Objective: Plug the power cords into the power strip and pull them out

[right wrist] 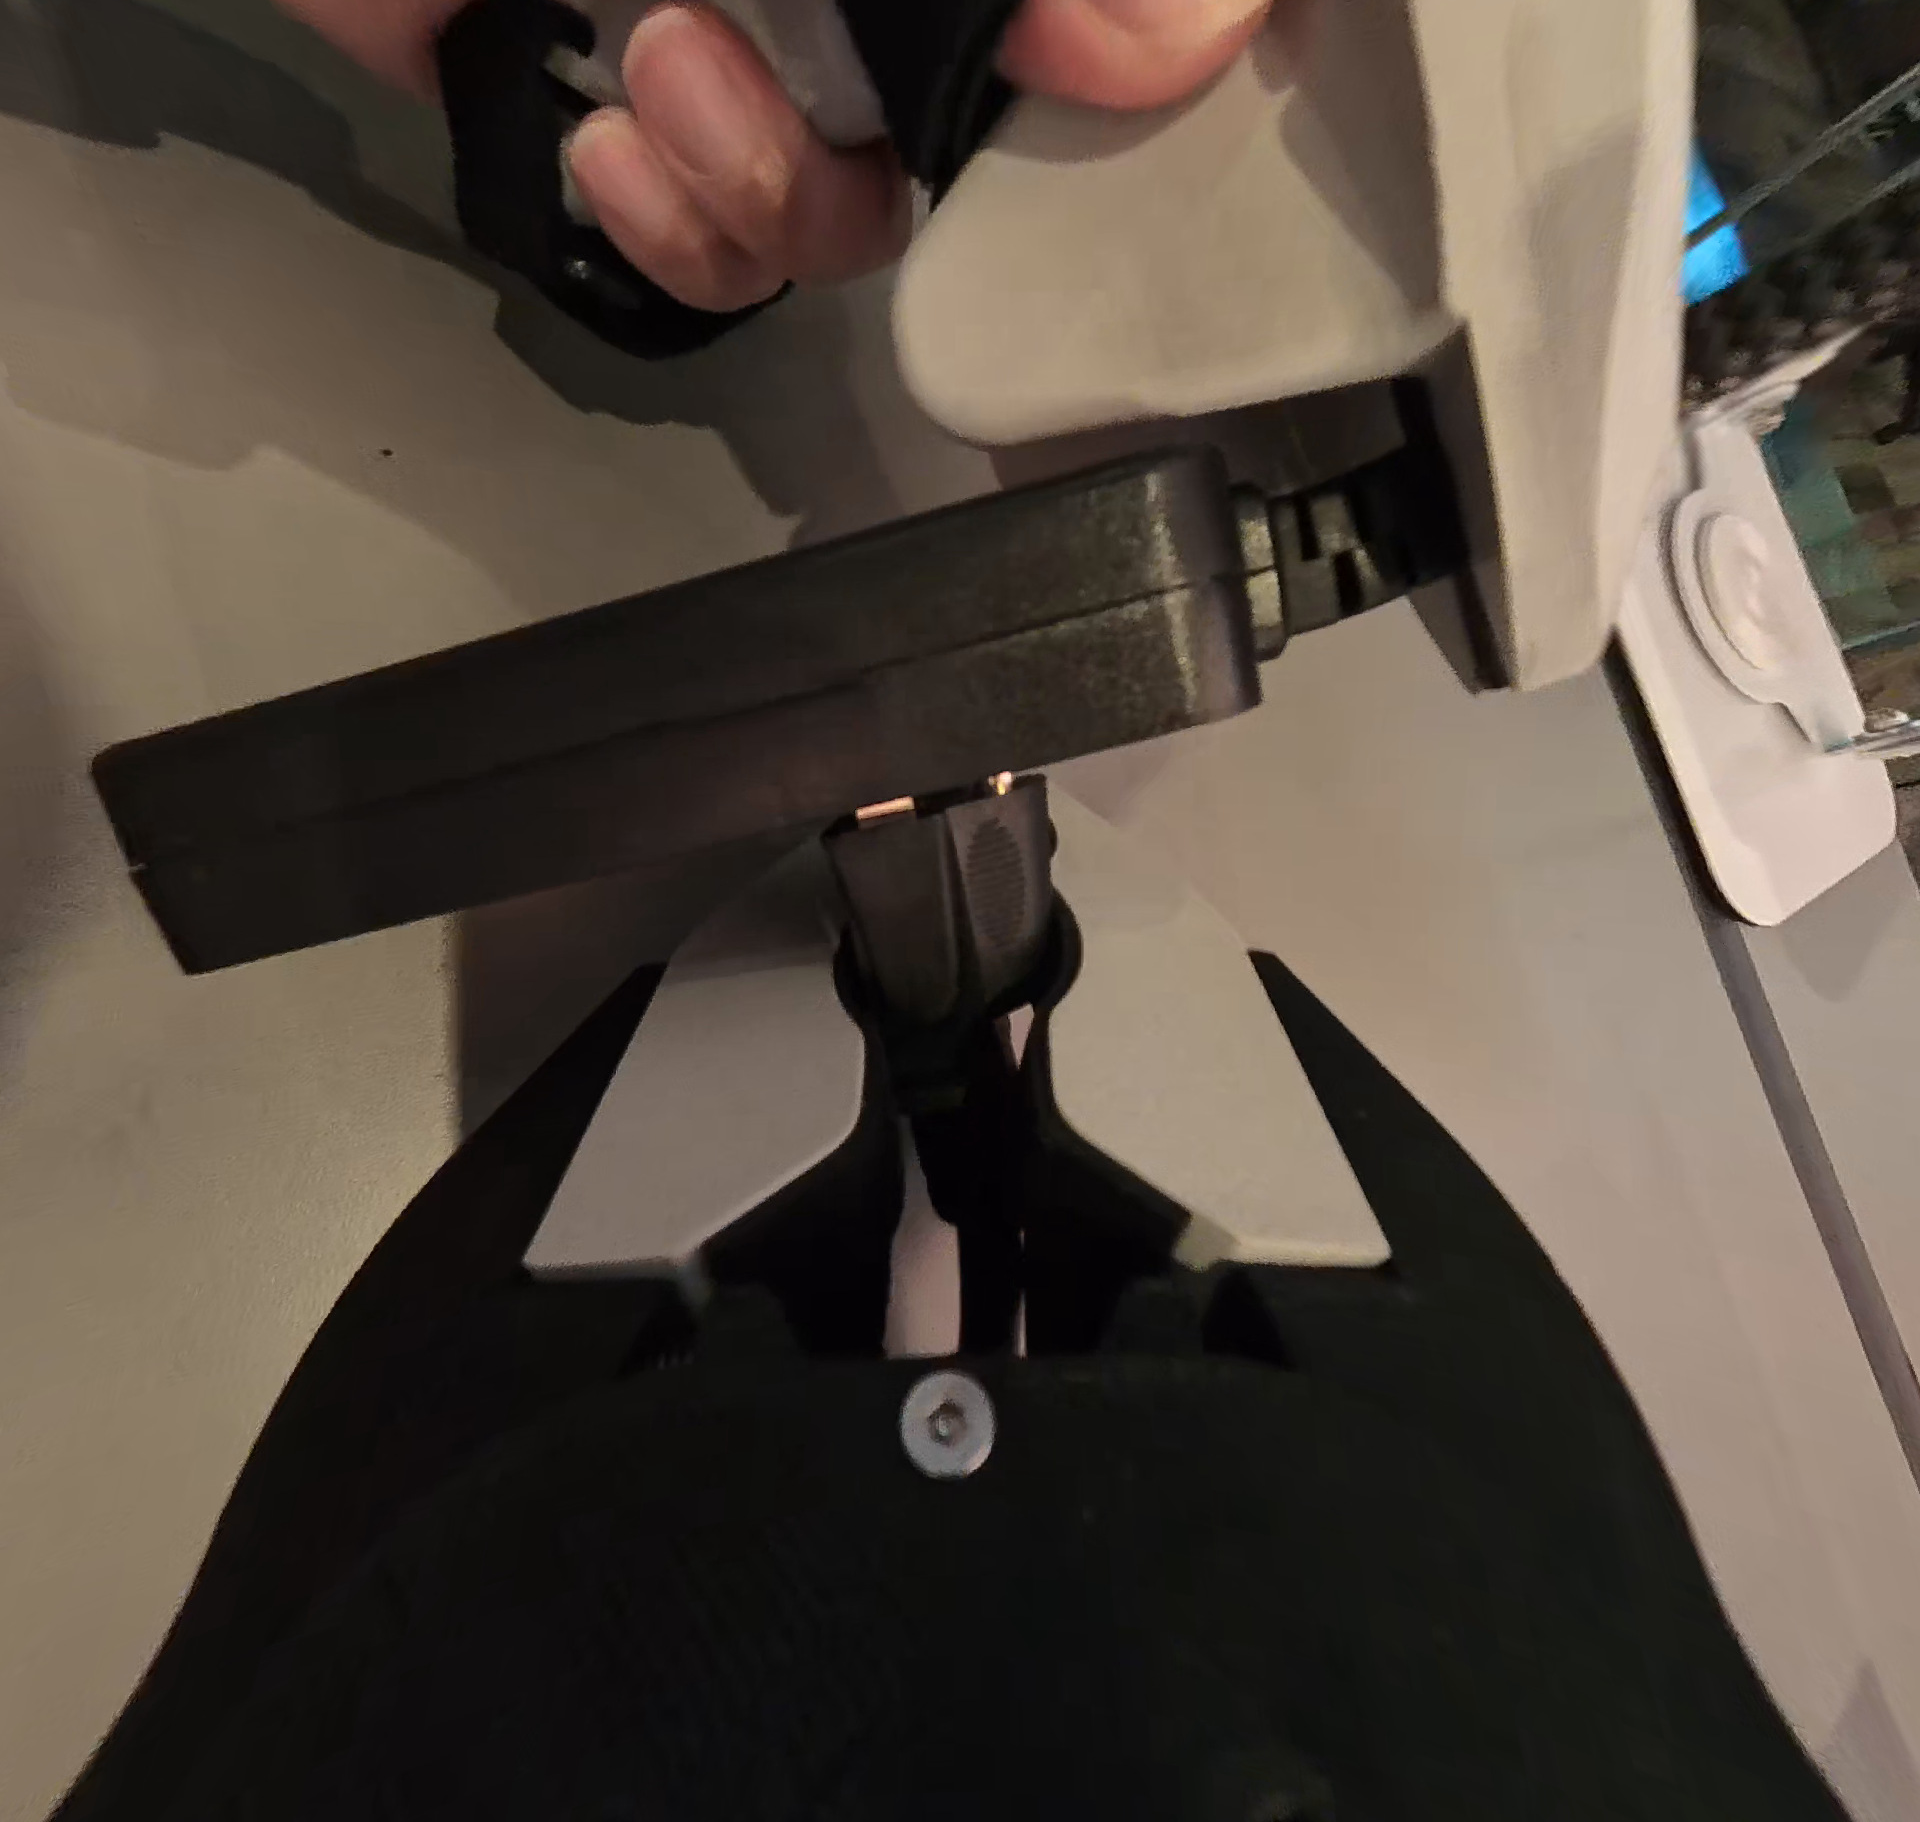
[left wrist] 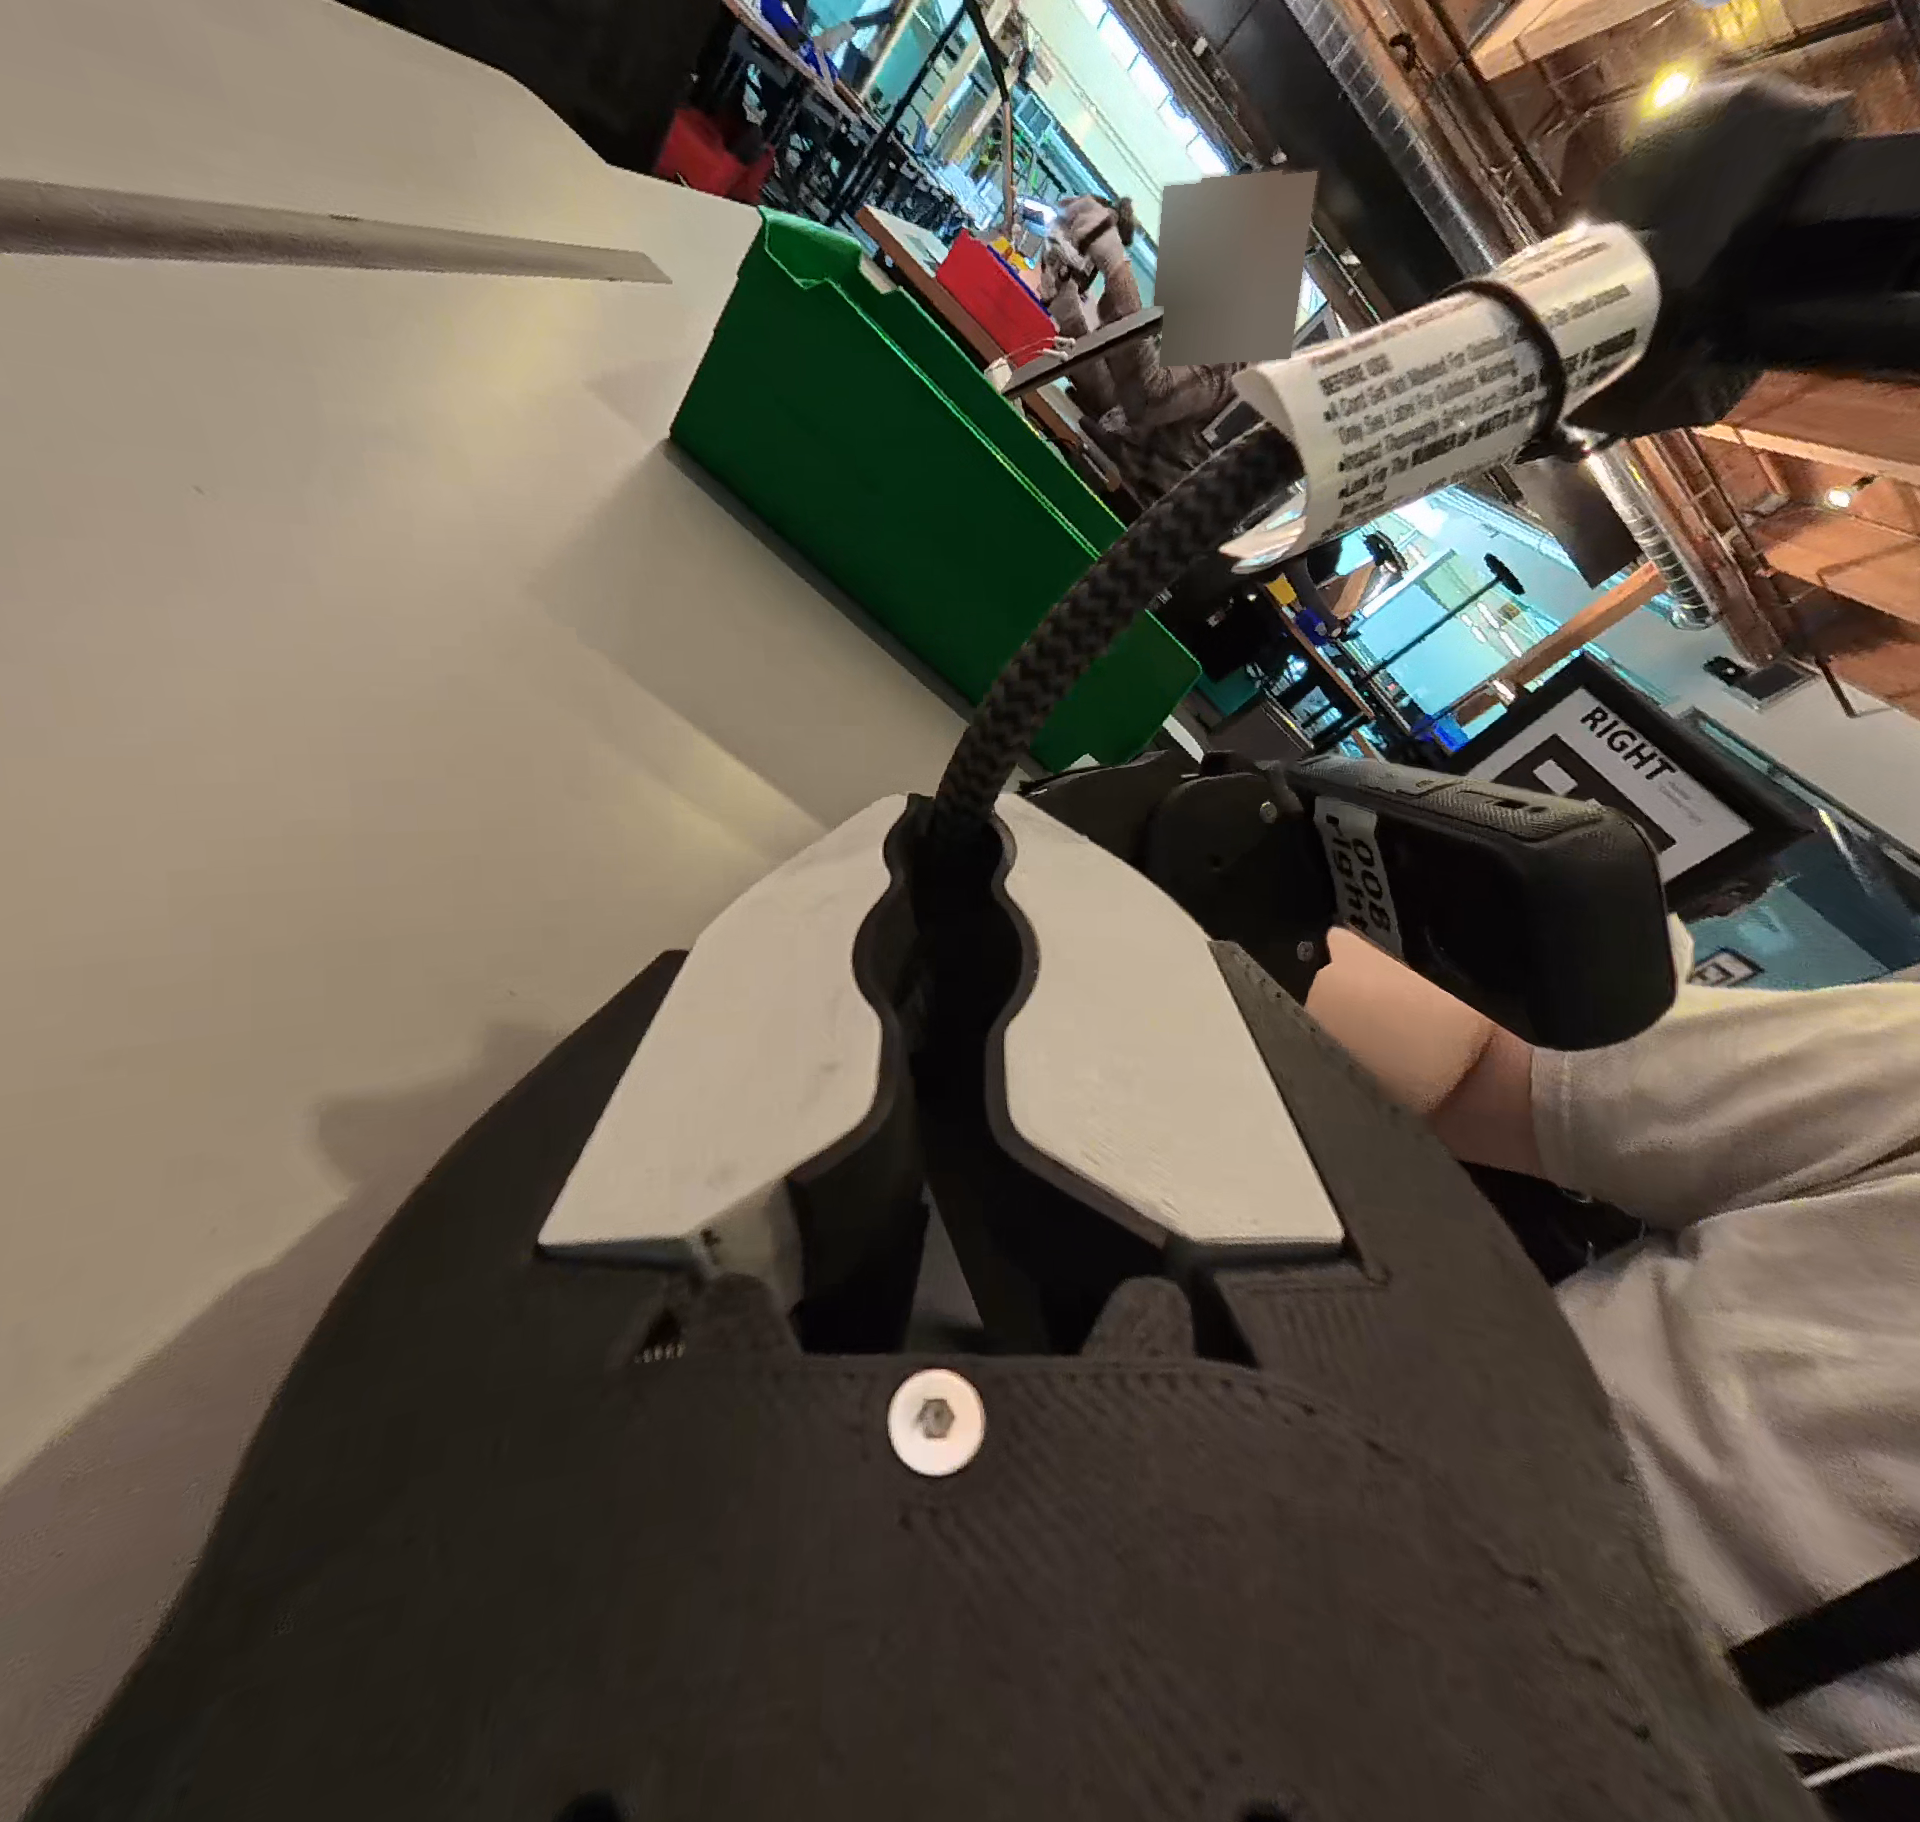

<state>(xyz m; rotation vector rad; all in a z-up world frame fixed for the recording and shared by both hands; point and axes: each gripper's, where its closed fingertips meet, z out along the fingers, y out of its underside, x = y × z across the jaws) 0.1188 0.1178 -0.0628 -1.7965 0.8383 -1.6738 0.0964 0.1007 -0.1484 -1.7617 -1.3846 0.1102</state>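
Power strip first: in my left wrist view I see only its black braided cord (left wrist: pixel 1049 671), which rises out of my left gripper (left wrist: pixel 948 899), whose grey pads are pressed together on it. A white paper tag (left wrist: pixel 1455 370) is wrapped round the cord higher up. A green plastic bin (left wrist: pixel 883 484) stands at the far edge of the pale worktop (left wrist: pixel 312 577), and my right gripper's black handle (left wrist: pixel 1455 899) shows beyond.

In my right wrist view the flat black power strip (right wrist: pixel 675 671) is lifted clear of the worktop, the left gripper pinching at its cord end. My right gripper (right wrist: pixel 951 993) is clamped on a black moulded plug (right wrist: pixel 961 889); brass prongs (right wrist: pixel 883 813) show just at the strip's face. I judge this mid-insertion or mid-withdrawal; I cannot tell which. Next calls for a straight push or pull along the prongs while the left steadies the strip.
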